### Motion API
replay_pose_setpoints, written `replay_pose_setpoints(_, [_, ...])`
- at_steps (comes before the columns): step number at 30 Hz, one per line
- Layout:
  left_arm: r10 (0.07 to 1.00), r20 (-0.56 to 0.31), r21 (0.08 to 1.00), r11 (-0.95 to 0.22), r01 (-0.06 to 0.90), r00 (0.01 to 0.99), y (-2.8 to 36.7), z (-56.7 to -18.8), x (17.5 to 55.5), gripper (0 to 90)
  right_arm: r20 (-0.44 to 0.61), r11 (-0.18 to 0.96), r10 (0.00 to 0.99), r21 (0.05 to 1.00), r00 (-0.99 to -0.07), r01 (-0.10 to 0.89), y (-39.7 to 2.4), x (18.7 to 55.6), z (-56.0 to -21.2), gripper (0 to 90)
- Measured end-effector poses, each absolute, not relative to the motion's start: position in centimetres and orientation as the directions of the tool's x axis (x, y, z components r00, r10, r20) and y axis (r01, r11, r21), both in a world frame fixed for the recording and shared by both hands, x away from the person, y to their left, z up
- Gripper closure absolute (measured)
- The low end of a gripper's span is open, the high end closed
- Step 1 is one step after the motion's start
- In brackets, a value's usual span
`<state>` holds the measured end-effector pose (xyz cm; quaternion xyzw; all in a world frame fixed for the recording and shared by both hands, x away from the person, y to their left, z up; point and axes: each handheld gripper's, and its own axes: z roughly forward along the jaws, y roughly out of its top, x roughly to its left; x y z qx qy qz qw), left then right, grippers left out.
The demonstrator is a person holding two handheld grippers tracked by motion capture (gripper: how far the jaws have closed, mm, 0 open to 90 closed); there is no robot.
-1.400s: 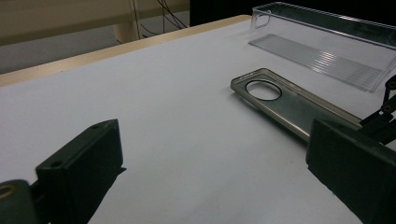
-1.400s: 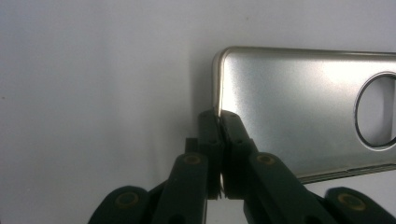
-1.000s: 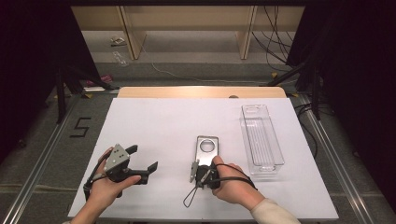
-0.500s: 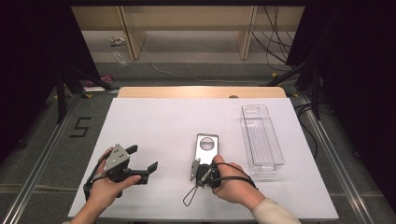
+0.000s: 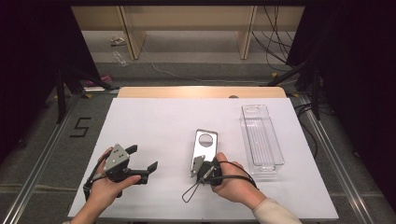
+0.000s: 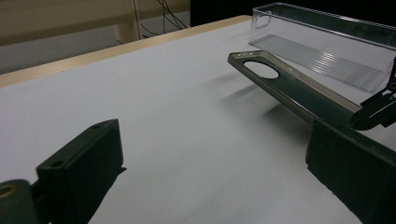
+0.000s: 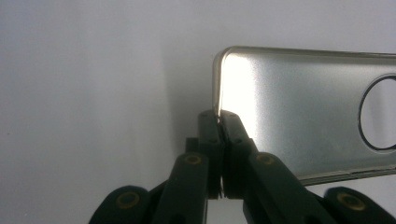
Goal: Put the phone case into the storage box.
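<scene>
Two grippers work a white counter (image 5: 154, 116): the left gripper (image 5: 140, 164) with jaws spread empty, the right gripper (image 5: 200, 166) with jaws pinching one metallic phone case (image 5: 205, 144) lifted at mid-counter. Beyond lie one clear tray (image 5: 261, 135), a grey floor, wooden shelving.

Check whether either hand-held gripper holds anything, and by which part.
The right hand-held gripper pinches the silver metallic phone case with a round camera hole at its near corner edge. The left hand-held gripper is open, holding nothing.

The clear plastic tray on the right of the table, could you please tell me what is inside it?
Nothing can be seen inside the clear tray; its ribbed floor shows through in the left gripper view. No part is covered. The phone case lies apart, held by the right tool.
</scene>
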<state>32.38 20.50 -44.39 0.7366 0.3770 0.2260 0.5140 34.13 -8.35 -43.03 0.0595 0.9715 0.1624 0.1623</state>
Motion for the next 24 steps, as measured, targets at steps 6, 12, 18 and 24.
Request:
replay_pose_setpoints(6, [0.788, -0.055, 0.928, -0.187, 0.323, 0.613, 20.51, -44.38, 32.38, 3.8, -0.284, 0.921, 0.195, 0.382, -0.939, 0.076, -8.68, 34.15, -42.84, 89.3])
replay_pose_setpoints(12, [0.788, -0.055, 0.927, -0.187, 0.324, 0.613, 20.52, -44.40, 32.38, 4.1, -0.269, 0.902, 0.198, 0.427, -0.942, 0.068, -8.98, 34.24, -42.79, 89.3])
replay_pose_setpoints(18, [0.789, -0.056, 0.927, -0.186, 0.324, 0.612, 20.52, -44.40, 32.38, 4.2, -0.260, 0.894, 0.196, 0.443, -0.946, 0.064, -9.11, 34.09, -42.96, 89.3])
replay_pose_setpoints(24, [0.789, -0.058, 0.928, -0.184, 0.325, 0.611, 20.53, -44.40, 32.39, 4.3, -0.259, 0.879, 0.199, 0.474, -0.945, 0.056, -9.25, 34.09, -42.90, 89.3])
